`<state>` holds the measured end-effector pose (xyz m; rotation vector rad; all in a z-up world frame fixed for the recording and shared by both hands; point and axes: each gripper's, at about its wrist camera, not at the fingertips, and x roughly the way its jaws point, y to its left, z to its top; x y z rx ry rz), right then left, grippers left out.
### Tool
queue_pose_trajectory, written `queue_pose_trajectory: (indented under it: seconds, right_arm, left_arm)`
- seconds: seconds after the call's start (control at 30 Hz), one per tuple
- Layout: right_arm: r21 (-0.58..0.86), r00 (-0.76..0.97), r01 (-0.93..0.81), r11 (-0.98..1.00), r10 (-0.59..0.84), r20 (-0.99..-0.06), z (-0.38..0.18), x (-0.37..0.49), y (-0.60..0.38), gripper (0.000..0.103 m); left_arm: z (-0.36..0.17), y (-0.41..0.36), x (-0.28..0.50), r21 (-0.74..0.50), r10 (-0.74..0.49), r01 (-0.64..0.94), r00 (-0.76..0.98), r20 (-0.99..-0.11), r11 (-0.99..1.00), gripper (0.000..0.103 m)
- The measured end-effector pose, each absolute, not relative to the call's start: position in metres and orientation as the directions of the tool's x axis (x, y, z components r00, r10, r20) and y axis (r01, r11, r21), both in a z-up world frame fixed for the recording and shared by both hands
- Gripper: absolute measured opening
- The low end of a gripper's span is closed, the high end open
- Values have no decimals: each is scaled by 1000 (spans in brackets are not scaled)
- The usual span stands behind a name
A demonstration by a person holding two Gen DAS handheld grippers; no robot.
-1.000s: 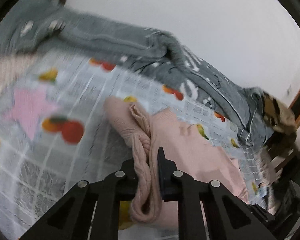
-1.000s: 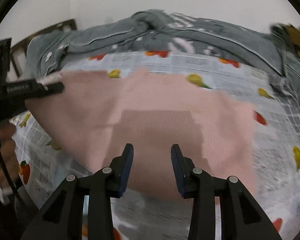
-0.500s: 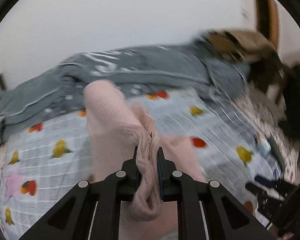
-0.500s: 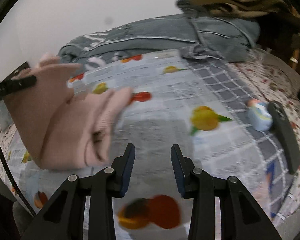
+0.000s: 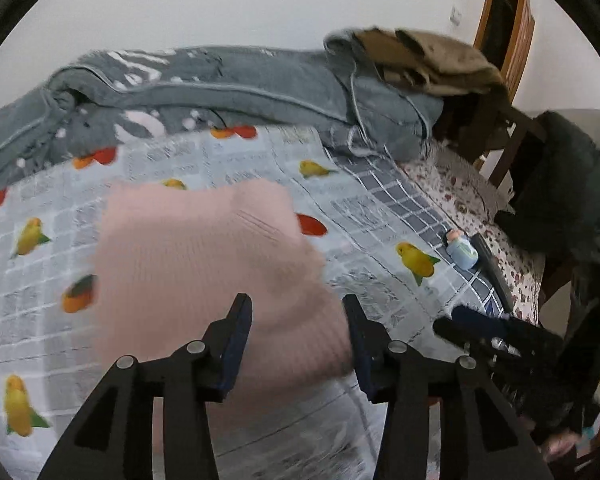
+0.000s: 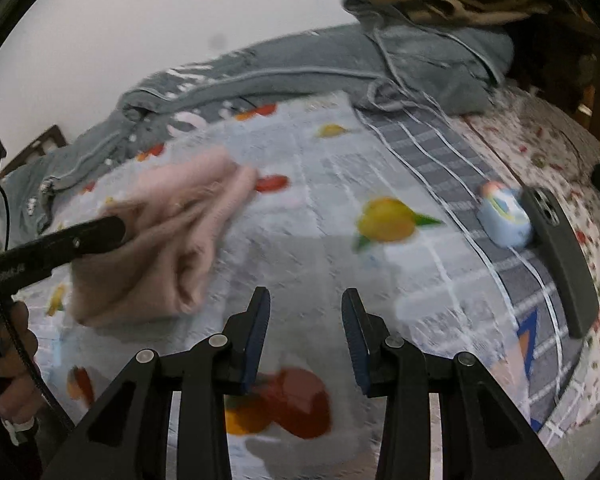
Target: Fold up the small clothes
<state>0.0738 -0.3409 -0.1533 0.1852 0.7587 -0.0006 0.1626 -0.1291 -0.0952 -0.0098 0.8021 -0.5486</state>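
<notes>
Apparently one pink knitted garment (image 5: pixel 204 256) is lain bunched on the bed's fruit-print sheet (image 5: pixel 380 216), a judged fold step. The left tongs (image 5: pixel 296 340) are spread wide above it, nothing gripped. The right tongs (image 6: pixel 304 336), equally parted and empty, are held over bare sheet. One phone (image 6: pixel 556 256) is seen.

My left gripper (image 5: pixel 296 320) no longer pinches the pink garment (image 5: pixel 204 264); its fingers now stand apart, and the cloth lies bunched on the fruit-print sheet (image 5: pixel 360 208) instead of hanging from me. My right gripper (image 6: pixel 305 320) now faces bare sheet, the garment off to its left.
</notes>
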Motion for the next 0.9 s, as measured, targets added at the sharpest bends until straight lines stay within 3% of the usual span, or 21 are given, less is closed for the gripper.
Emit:
queue_pose_trajectory:
  seconds: [0.03,0.07,0.17,0.3,0.6,0.67,0.7,0.73,0.77,0.8,0.9]
  right_arm:
    - [181,735,47,982,89,-672,-148,76,-335,38]
    - [202,743,19,979,121,-658,-141,79,-328,38]
    - [262,759,-71,962,222,-613,-126,85,-304,39]
    - [293,742,-150,944,304,-598,-119,99,-270,40]
    - [211,667,-99,972,222,-711,-155,126,-236,40]
    - [221,660,-91,971,225,-716,-160,131,-238,39]
    - [225,659,-95,970,231,-716,-161,133,-238,38]
    - [228,654,-101,968,237,-719,-162,136,-238,25]
    - [237,639,-112,965,252,-726,-163,139,-238,6]
    - [255,641,-126,959,276,-716,-161,138,-241,5]
    - [290,721,-118,950,283,-632,-147,123,-260,4]
  left_arm:
    - [-94,-119,159,-204,-462,454,583,-668,868,79]
    - [-94,-109,156,-198,-459,448,607,-649,872,81]
    - [-98,-77,143,-181,-444,435,638,-630,882,81]
    - [-116,-50,132,-117,-351,375,655,-669,920,79]
    - [-164,-34,131,-132,-353,378,606,-713,917,78]
    - [-171,-43,138,-97,-321,372,608,-726,923,67]
    - [-173,-44,138,-98,-324,374,609,-724,922,48]
    - [-176,-45,139,-126,-352,385,600,-719,914,31]
    - [-176,-43,140,-153,-375,389,596,-710,908,28]
    - [-175,-40,139,-160,-378,379,618,-689,911,20]
    - [-177,-28,139,-204,-409,376,623,-667,904,17]
